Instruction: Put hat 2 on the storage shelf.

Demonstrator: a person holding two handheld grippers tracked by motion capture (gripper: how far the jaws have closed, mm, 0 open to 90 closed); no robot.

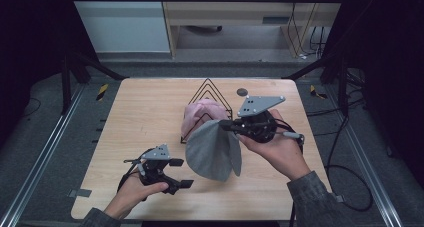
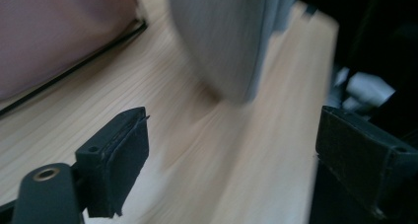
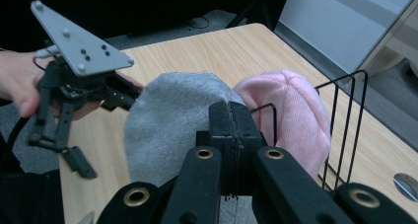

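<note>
**Grey hat hangs from the right tongs**

The right gripper (image 1: 223, 125) is clamped on the edge of the grey hat (image 1: 212, 149). The hat hangs over the middle of the table (image 1: 140, 112), just in front of the wire rack (image 1: 210, 94) with the pink hat (image 1: 200, 114). The left gripper (image 1: 182, 173) waits near the front edge, jaws wide apart and holding nothing. The hat looks soft, light and floppy, so it should sag and swing. Best grab it by the rim
</note>
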